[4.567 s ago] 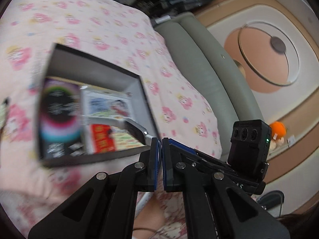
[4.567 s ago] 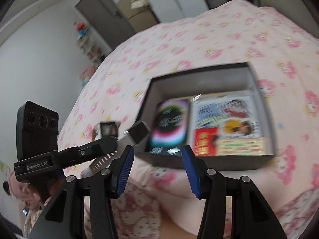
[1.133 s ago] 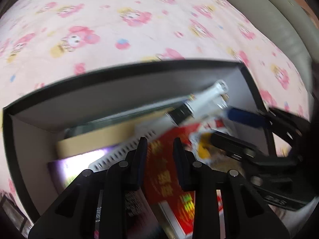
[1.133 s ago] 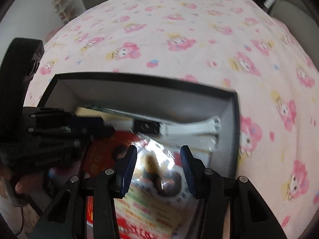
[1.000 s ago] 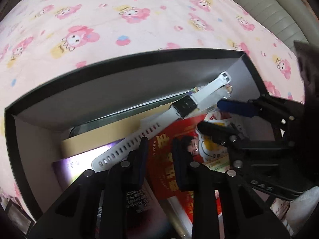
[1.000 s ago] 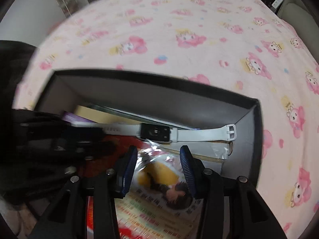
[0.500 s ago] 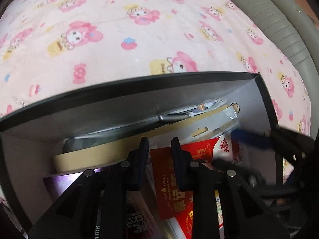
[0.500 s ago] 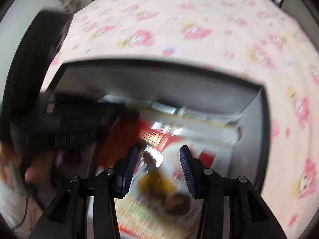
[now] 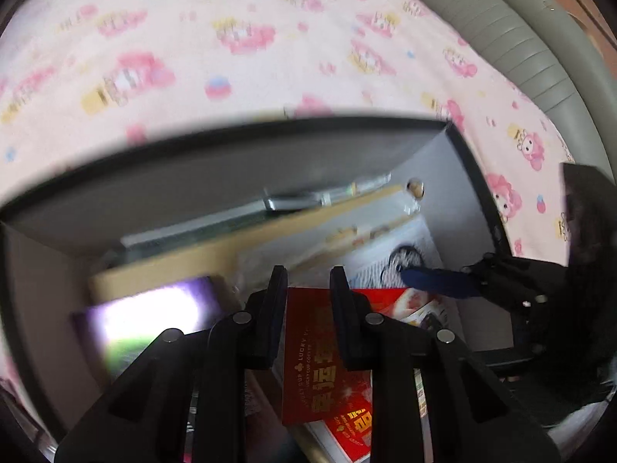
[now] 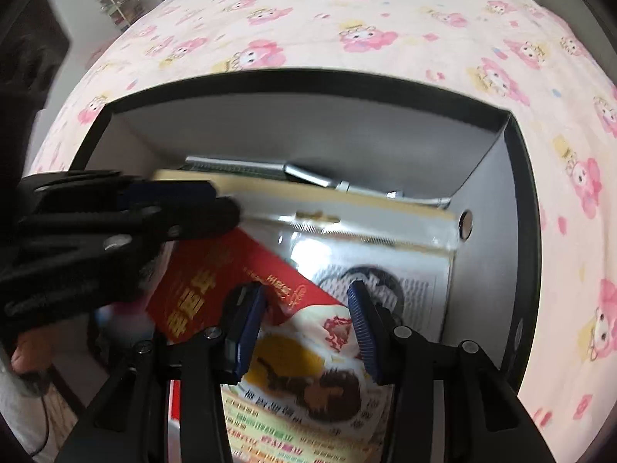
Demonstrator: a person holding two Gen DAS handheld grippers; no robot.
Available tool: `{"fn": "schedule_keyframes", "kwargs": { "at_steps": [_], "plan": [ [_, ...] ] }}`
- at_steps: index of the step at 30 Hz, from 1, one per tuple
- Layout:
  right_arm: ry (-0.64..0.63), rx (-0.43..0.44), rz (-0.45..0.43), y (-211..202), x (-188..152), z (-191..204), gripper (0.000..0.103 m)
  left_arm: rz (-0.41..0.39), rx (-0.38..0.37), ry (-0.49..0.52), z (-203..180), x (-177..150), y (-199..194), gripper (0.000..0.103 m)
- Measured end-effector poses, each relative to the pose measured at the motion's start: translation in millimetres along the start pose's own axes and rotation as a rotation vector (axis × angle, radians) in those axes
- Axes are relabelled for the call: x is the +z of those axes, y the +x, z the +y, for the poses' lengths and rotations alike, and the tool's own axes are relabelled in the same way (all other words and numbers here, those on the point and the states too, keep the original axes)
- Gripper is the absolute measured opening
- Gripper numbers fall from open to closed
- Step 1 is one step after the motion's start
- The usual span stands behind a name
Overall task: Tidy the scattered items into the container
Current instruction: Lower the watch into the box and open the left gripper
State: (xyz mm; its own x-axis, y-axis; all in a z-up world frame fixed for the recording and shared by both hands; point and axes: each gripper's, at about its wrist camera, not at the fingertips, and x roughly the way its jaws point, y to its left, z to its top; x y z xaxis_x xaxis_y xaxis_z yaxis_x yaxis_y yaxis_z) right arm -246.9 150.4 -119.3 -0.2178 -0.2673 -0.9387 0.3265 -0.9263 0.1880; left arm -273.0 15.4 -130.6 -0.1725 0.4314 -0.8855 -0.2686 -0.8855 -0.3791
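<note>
The left tool has just narrowed its empty jaws above a red envelope in the black box on the pink cartoon-print bed. The right tool hovers half open and empty over a printed packet.

The right gripper hung with jaws apart over a printed packet inside the dark box on the pink patterned bed. The left gripper reached in above a red envelope.
</note>
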Motion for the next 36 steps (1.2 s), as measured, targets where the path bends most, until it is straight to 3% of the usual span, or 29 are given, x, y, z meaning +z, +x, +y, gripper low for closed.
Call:
{"fn": "schedule_keyframes", "kwargs": {
  "at_steps": [4,6,10,13,14,15,18,25,29,33,36],
  "plan": [
    [0.057,0.046,-0.042,-16.6,-9.5,-9.1,0.04,0.024,-0.008,-0.005,1.2,-3.4,-6.2,0.021],
    [0.055,0.026,-0.051,-18.7,-12.4,-6.9,0.04,0.045,-0.04,0.011,-3.1,-6.8,-6.9,0.019],
    [0.047,-0.011,-0.023,-5.6,4.1,-4.3,0.04,-0.01,0.051,0.023,-6.3,-1.5,-6.6,0.019],
    [0.05,0.012,-0.007,-5.4,4.0,-4.2,0.041,-0.021,-0.004,0.033,-9.2,6.8,-4.5,0.019],
    [0.049,0.027,-0.001,-6.8,1.5,-3.7,0.041,0.016,-0.011,0.028,-9.4,7.5,2.0,0.019],
    [0.05,0.047,0.01,-7.7,-1.6,-3.5,0.041,0.061,-0.016,0.018,-8.5,5.9,7.9,0.019],
    [0.051,0.115,0.036,-11.9,-17.1,-3.9,0.041,0.097,-0.064,-0.037,-6.4,-0.7,10.1,0.02],
    [0.007,0.118,0.018,-28.7,-42.8,-5.5,0.041,0.17,-0.121,-0.122,0.6,-35.4,1.2,0.02],
    [-0.049,0.066,-0.025,-44.1,-53.7,-0.7,0.041,0.154,-0.135,-0.162,5.9,-35.4,-6.2,0.02],
    [-0.006,0.063,-0.073,-45.6,-48.9,-6.8,0.041,0.112,-0.116,-0.244,18.8,-18.4,-4.0,0.02],
    [0.023,0.088,-0.043,-32.0,-47.7,-6.7,0.041,0.131,-0.103,-0.25,16.5,-15.7,-1.5,0.02]
  ]
}}
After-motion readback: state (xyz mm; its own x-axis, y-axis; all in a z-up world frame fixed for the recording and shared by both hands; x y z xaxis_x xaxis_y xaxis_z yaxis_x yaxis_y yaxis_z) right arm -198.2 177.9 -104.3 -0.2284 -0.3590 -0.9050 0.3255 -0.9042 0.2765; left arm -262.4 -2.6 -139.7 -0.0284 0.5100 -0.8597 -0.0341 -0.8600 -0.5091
